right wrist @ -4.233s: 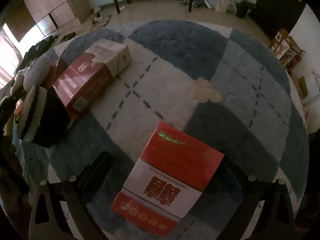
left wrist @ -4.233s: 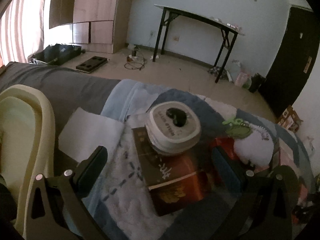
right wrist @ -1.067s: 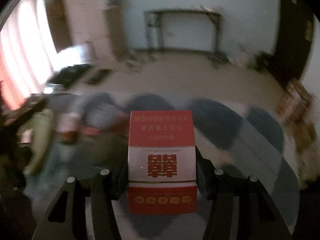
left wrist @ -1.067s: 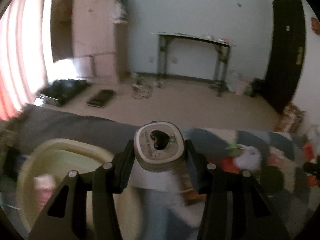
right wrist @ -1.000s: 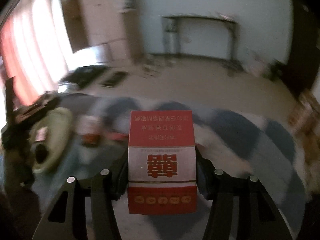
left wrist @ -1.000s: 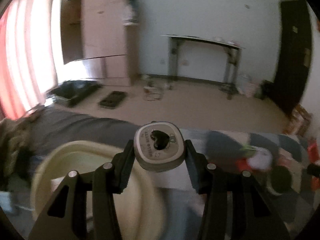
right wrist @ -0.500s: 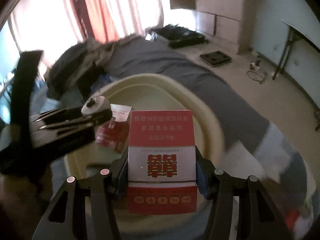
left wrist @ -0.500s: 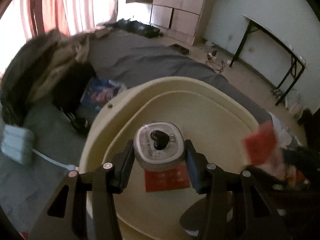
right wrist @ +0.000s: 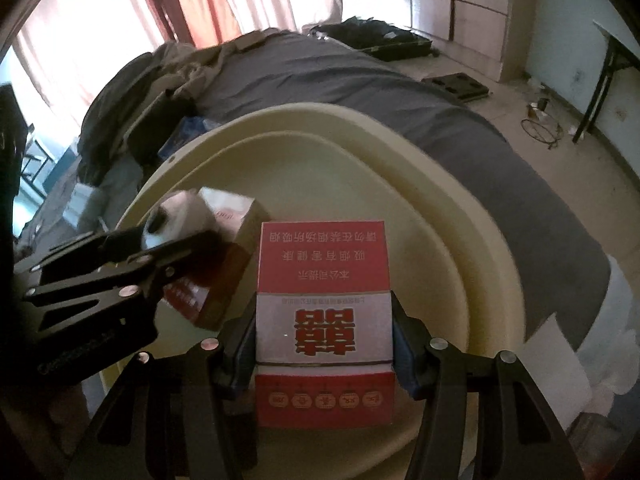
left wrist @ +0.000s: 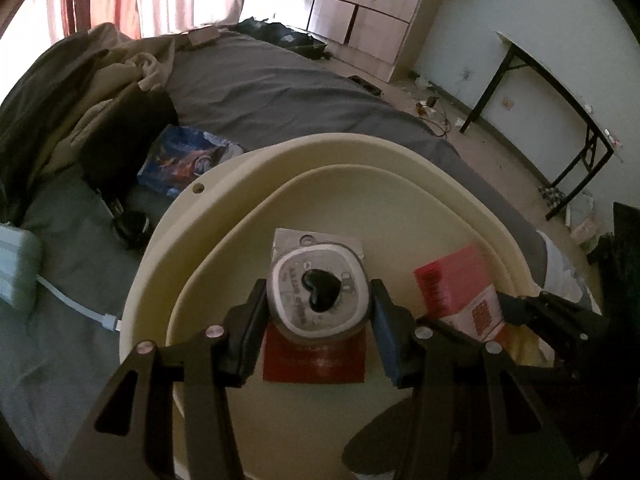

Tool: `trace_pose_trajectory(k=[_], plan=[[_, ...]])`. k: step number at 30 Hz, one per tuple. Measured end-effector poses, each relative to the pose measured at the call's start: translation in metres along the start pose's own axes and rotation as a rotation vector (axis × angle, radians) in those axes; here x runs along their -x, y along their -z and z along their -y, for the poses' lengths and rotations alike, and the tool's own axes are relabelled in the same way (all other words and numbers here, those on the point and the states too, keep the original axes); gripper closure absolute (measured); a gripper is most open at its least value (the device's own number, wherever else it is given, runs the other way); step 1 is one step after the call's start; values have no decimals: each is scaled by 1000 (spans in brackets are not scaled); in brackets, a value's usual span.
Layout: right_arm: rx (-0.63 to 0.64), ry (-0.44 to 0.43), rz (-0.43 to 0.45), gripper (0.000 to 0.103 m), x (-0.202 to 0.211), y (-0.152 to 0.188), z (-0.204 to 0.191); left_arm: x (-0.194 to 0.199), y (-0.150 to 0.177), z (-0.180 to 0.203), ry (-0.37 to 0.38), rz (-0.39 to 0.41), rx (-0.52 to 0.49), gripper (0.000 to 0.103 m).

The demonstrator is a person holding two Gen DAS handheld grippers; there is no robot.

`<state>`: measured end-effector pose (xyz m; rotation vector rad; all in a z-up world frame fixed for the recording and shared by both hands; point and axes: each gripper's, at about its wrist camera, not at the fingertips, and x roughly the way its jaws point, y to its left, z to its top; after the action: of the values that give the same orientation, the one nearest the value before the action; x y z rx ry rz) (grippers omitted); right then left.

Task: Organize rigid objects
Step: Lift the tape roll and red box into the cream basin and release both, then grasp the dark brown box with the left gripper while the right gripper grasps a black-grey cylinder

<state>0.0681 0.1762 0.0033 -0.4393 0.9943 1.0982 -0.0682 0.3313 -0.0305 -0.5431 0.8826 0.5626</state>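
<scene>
My left gripper is shut on a round white tin with a black heart on its lid. It holds the tin low inside the cream basin, right over a red-and-white box lying on the basin floor. My right gripper has a red and white box between its jaws, over the basin's near right part. Its jaws are opening, while the pads still touch the box's sides. In the right wrist view the left gripper and tin are at the left.
The basin sits on a grey bedsheet. A heap of clothes, a blue packet and a white charger with cable lie to its left. White paper lies at the right. A folding table stands beyond.
Both grippers swung from over the rug to the basin, tipping downward. The tin has come down over the box in the basin, and the red and white box has moved in beside it.
</scene>
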Motion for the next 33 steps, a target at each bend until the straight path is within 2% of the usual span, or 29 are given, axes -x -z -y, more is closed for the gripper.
trace_pose_trajectory(k=[1, 2, 3, 4, 5, 7, 8, 10, 12, 14, 16, 17, 18, 19, 20, 23, 25, 28, 31, 33], plan=[[-8, -1, 8, 36, 2, 0, 3, 2, 0, 0, 11, 0, 7, 51], [-12, -2, 21, 25, 6, 2, 3, 4, -1, 0, 14, 5, 9, 49], [-21, -12, 40, 21, 12, 4, 4, 8, -2, 0, 18, 14, 9, 46], [-37, -36, 63, 19, 22, 7, 6, 13, -3, 1, 30, 28, 7, 40], [-62, -52, 94, 16, 33, 10, 8, 22, -4, 3, 51, 54, 10, 30], [-89, -53, 146, 12, 56, 18, 11, 39, -6, 9, 92, 123, 13, 13], [-112, -57, 183, 10, 73, 25, 16, 49, -6, 17, 123, 153, 3, 8], [-167, -40, 237, 6, 107, 46, 28, 58, -5, 34, 171, 173, -44, 6], [-256, 11, 287, 0, 148, 77, 48, 67, -2, 56, 207, 204, -107, 1], [-366, 94, 333, 0, 195, 121, 69, 71, 3, 82, 242, 210, -154, 0], [-429, 176, 390, 0, 235, 165, 83, 68, 6, 107, 297, 180, -195, 0], [-466, 248, 425, 0, 260, 195, 92, 66, 12, 125, 328, 155, -233, 0], [-486, 291, 436, 0, 272, 210, 97, 62, 19, 145, 342, 134, -278, 0], [-529, 375, 448, 0, 291, 234, 108, 59, 23, 157, 344, 121, -309, 0], [-572, 438, 452, 0, 304, 251, 117, 53, 32, 176, 342, 98, -357, 0], [-678, 529, 462, 0, 322, 291, 141, 34, 54, 221, 287, 42, -439, 0], [-729, 520, 428, 0, 321, 304, 154, 24, 68, 242, 231, 38, -486, 0], [-809, 538, 363, 0, 312, 321, 176, 15, 86, 255, 187, 37, -521, 0], [-857, 541, 284, 0, 290, 324, 193, 5, 91, 257, 175, 31, -515, 0], [-881, 522, 272, 0, 280, 321, 201, 1, 95, 259, 174, 26, -518, 0]])
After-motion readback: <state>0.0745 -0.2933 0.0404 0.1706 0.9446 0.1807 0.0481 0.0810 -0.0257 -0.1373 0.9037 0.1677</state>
